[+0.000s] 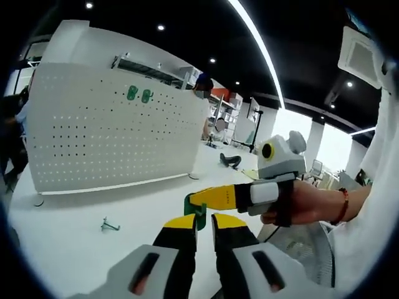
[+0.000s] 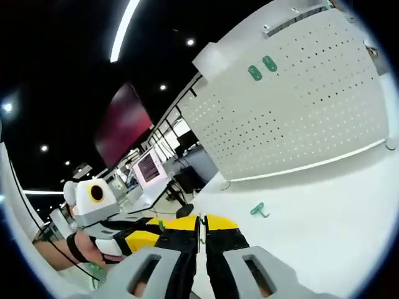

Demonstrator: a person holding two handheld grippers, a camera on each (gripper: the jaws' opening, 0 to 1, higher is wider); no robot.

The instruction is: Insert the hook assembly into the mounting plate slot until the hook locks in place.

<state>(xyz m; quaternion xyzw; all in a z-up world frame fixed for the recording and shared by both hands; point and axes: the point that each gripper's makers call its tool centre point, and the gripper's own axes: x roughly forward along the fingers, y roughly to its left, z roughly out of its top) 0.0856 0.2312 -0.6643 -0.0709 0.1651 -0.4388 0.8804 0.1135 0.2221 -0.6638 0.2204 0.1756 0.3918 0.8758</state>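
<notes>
Two yellow-tipped tools meet low over a white bench (image 1: 75, 249): left tool (image 1: 204, 223) and right tool (image 1: 198, 198) both clenched on one green plastic hook piece (image 1: 194, 208). Another green hook (image 1: 110, 225) lies before the white perforated mounting plate (image 1: 112, 134).

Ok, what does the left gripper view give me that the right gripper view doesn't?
Left gripper view: the right tongs from the side and the hand holding them, plus a black object far back on the table. Right gripper view: the left tongs from the side and a lit screen. Both: the white pegboard carrying two green pieces, a loose green hook on the table, and a green part at the tong tips.
</notes>
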